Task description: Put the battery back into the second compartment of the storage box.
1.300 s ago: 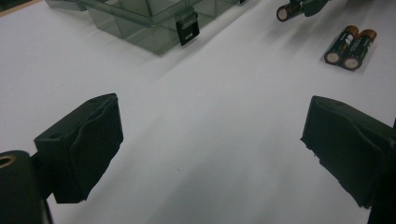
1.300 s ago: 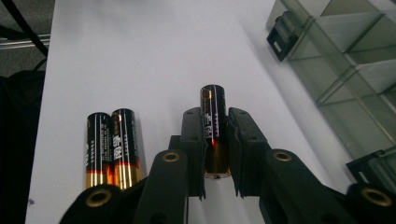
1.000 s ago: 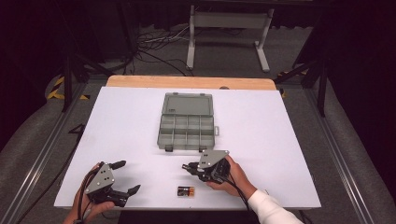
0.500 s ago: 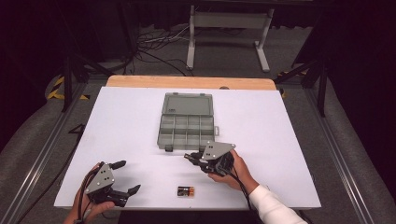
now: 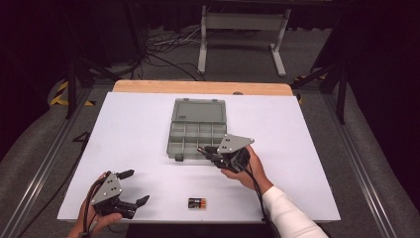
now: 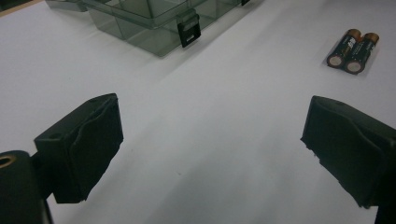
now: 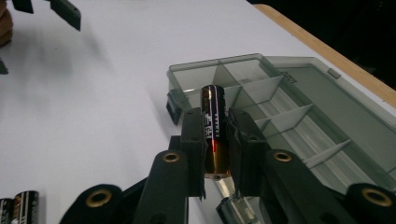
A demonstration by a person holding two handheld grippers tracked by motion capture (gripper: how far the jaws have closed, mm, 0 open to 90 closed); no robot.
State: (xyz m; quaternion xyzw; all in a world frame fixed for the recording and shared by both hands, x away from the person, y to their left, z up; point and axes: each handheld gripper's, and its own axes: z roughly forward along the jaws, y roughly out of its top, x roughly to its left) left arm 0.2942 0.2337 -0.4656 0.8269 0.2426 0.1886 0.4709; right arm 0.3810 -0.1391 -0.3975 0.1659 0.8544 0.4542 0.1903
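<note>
Battery (image 7: 214, 128) is clamped upright between the jaws of the right hand-held gripper (image 5: 210, 151), over the organizer box (image 5: 195, 130) at its 5 o'clock corner. Two batteries (image 5: 196, 203) are left on the desk (image 5: 138, 124) at 6 o'clock. The left hand-held gripper (image 5: 133, 187) is held spread wide at 7 o'clock, with nothing between its jaws.

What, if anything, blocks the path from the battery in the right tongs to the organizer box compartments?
Nothing visible does. The right tongs hold the battery at the organizer box, whose lid lies open; the near compartments look empty.
</note>
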